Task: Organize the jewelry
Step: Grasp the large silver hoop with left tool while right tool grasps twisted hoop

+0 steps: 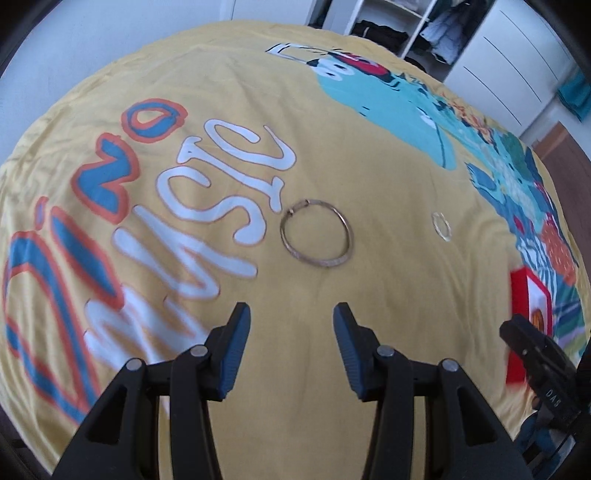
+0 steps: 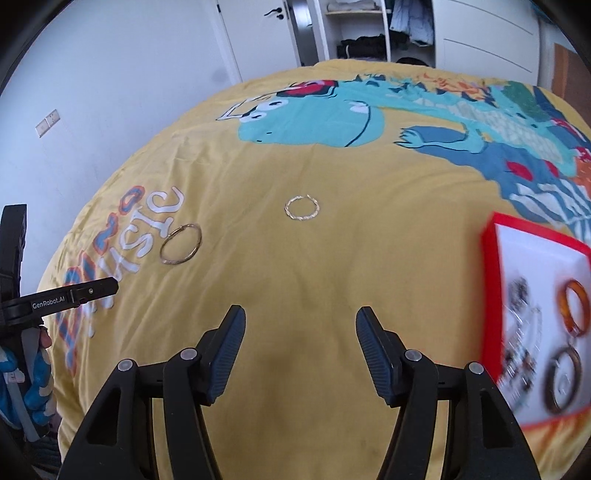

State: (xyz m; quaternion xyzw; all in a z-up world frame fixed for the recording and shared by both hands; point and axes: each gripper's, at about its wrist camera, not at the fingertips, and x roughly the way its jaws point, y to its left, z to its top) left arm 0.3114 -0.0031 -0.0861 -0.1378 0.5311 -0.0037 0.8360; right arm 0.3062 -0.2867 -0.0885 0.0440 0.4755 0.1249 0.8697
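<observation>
A thin gold bangle (image 1: 316, 235) lies flat on the yellow printed bedcover (image 1: 388, 280), just ahead of my left gripper (image 1: 291, 314), which stands open with nothing between its fingers. A smaller twisted gold bangle (image 1: 441, 226) lies to its right. In the right wrist view the twisted bangle (image 2: 302, 208) is ahead of my right gripper (image 2: 300, 317), open and empty, and the plain bangle (image 2: 181, 244) lies further left. A red-rimmed box (image 2: 489, 258) at the right holds an orange bangle (image 2: 573, 306), a dark brown bangle (image 2: 563, 380) and blurred beaded pieces.
The box's red rim (image 1: 519, 291) shows at the right edge of the left wrist view, with the right gripper's body (image 1: 539, 354) in front of it. The left gripper's arm (image 2: 70, 293) enters from the left. White walls, a door and an open wardrobe (image 2: 369, 33) stand behind the bed.
</observation>
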